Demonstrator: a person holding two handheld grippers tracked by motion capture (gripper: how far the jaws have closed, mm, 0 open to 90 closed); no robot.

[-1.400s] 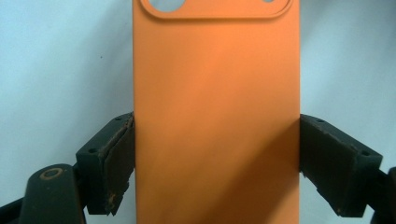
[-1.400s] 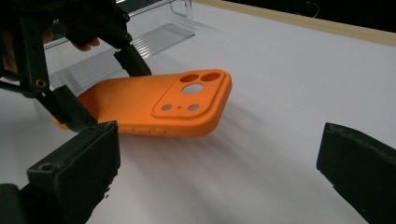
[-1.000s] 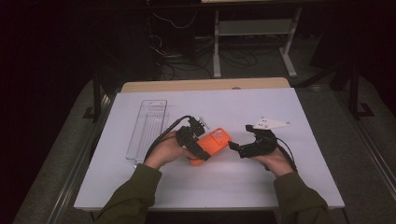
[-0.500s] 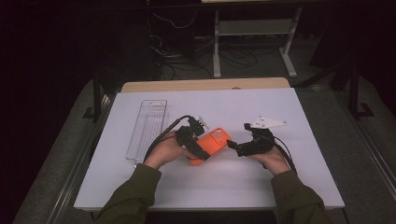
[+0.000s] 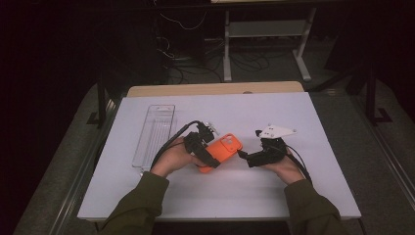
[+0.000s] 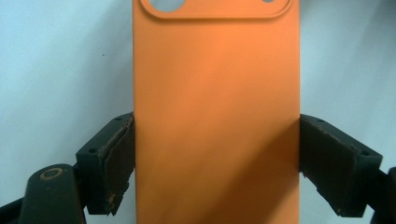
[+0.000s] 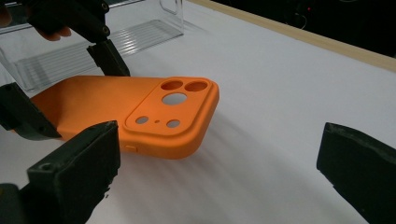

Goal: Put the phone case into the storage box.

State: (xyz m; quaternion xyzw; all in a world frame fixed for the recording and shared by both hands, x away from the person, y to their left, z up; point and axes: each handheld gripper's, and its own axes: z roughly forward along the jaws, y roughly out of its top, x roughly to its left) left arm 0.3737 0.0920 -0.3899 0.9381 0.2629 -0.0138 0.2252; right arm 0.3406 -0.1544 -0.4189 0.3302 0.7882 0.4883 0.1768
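Shifted slightly closer: right tool (image 5: 243, 155), agape beside orange case (image 5: 222, 150) clamped in left tool (image 5: 208, 155); white worktop (image 5: 303, 191), dark room.

Bench surroundings, non-task items.
White table top (image 5: 293, 196) with a bare wooden strip (image 5: 215, 89) along its far edge. Clear plastic tray (image 5: 154, 141), long and narrow, lies on the left part of the table, running near to far. Beyond the far edge, dark floor with loose cables (image 5: 249, 61) and a light-coloured metal stand (image 5: 266, 29).
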